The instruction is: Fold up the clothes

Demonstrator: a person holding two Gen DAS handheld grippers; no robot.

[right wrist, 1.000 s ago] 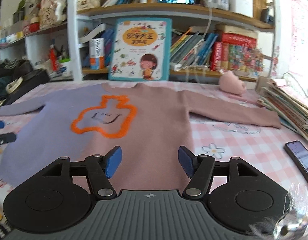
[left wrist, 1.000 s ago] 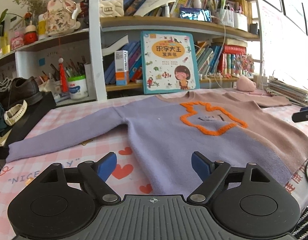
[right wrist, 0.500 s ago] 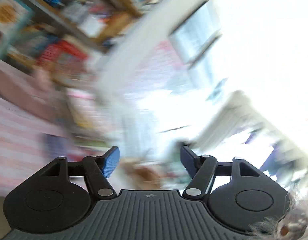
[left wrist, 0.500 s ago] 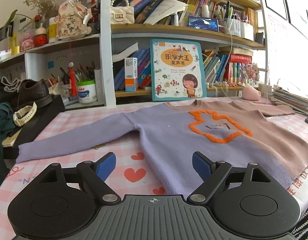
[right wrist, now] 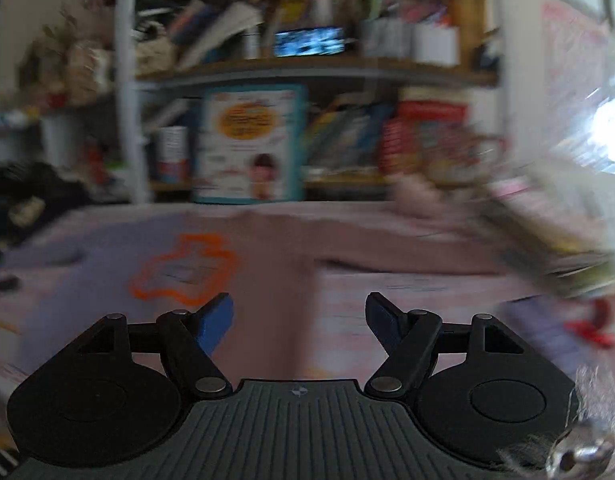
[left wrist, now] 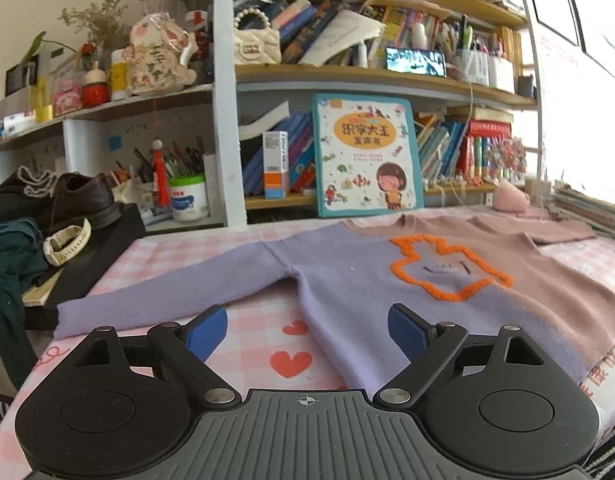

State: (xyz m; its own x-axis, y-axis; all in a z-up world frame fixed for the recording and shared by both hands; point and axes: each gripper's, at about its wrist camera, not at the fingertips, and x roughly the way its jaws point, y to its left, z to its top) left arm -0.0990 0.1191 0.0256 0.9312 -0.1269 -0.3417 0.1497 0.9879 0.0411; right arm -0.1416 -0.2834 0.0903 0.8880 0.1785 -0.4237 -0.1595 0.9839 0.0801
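Note:
A sweater (left wrist: 367,276), half lilac and half dusty pink with an orange outlined patch (left wrist: 447,268), lies flat on the pink checked tablecloth (left wrist: 267,344). Its lilac sleeve (left wrist: 163,300) stretches left toward the table edge, and its pink sleeve (left wrist: 539,230) lies at the far right. My left gripper (left wrist: 307,330) hovers open above the hem's left corner, holding nothing. The right wrist view is motion-blurred; it shows the sweater (right wrist: 267,264) ahead and my right gripper (right wrist: 299,318) open and empty above its pink lower half.
A bookshelf (left wrist: 347,76) with a standing picture book (left wrist: 363,156) runs behind the table. At left sit a black box (left wrist: 91,248) with a brown shoe and a watch, plus dark green cloth (left wrist: 7,256). A stack of books (left wrist: 587,212) rests at far right.
The right gripper swung away toward the window and has come back to face the sweater, still moving. The left gripper drew back slightly and stays open.

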